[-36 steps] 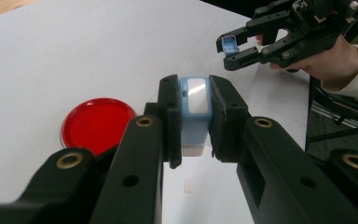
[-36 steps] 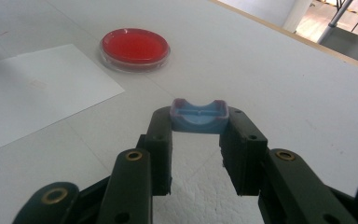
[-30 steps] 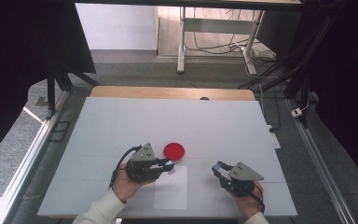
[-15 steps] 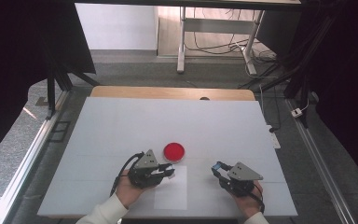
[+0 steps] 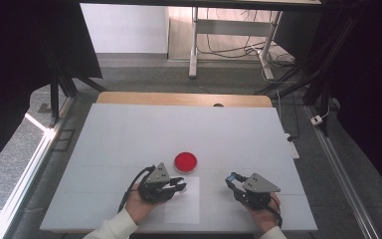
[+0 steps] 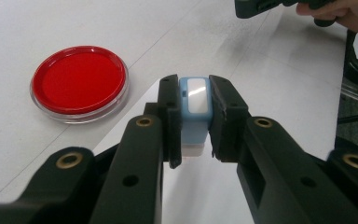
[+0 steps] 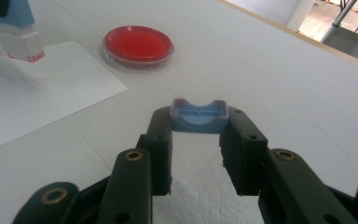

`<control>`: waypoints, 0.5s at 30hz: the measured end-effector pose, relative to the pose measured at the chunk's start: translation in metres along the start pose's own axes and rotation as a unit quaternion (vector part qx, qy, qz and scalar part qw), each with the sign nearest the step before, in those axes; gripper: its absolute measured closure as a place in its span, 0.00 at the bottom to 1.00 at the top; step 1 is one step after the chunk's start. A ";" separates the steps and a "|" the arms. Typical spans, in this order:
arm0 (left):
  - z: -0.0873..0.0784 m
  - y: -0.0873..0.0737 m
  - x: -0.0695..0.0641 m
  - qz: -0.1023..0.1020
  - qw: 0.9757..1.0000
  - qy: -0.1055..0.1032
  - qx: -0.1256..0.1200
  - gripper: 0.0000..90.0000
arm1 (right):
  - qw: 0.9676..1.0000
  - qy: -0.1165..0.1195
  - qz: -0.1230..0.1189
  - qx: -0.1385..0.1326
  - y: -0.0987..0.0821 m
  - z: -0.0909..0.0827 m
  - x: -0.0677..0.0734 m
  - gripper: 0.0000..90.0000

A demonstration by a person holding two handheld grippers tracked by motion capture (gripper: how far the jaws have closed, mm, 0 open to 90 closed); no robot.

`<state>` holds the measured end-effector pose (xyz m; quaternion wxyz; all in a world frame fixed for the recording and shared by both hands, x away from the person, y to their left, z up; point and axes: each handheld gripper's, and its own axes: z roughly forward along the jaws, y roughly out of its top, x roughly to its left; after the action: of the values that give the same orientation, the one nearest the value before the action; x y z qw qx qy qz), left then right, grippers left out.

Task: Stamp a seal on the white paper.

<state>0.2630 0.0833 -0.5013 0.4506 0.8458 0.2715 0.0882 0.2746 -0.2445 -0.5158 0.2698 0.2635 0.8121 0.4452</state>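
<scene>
Left gripper view has the clearest look at what's going on: the left gripper (image 6: 195, 119) is clamped on a little blue stamp (image 6: 195, 100), jaws squeezing its two flat sides, white base pointing down at the sheet of paper (image 6: 200, 191) underneath. It looks like a small hollow plastic thing, so I'd guess super light and rigid, and the smooth sides probably get slippery if the squeeze isn't square. Holding it mid-body like this seems right to me, since that leaves the inked face free. Over on the right, the right gripper (image 7: 198, 140) is pinching the stamp's blue cap (image 7: 198, 116) by its short ends, open side up. The cap is thin-walled, so it might flex or pop out if squeezed too hard, but there's basically no weight to it. From the high view, the left gripper (image 5: 178, 185) sits at about 7 o'clock on the table (image 5: 129, 129), the right gripper (image 5: 235, 179) is at about 5 o'clock, and the round red ink pad (image 5: 185, 161) is just off the stamp's tip, roughly 12 o'clock from it. The pad's clear rim looks hard and a bit brittle, so no leaning on it. The stamp hangs just over the near-left part of the paper, and I can't tell from any angle whether it's actually touching the sheet.
</scene>
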 end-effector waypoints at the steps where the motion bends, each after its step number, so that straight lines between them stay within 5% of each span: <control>1: 0.001 -0.001 0.000 0.001 1.000 0.001 -0.001 0.84 | 1.000 0.000 0.000 0.000 0.000 0.000 0.000 0.71; 15: 0.011 -0.007 -0.003 0.009 1.000 0.010 0.014 0.84 | 1.000 0.000 -0.001 -0.001 0.000 0.000 0.000 0.71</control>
<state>0.2622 0.0771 -0.5136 0.4353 0.8536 0.2693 0.0967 0.2745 -0.2441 -0.5161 0.2702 0.2628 0.8120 0.4456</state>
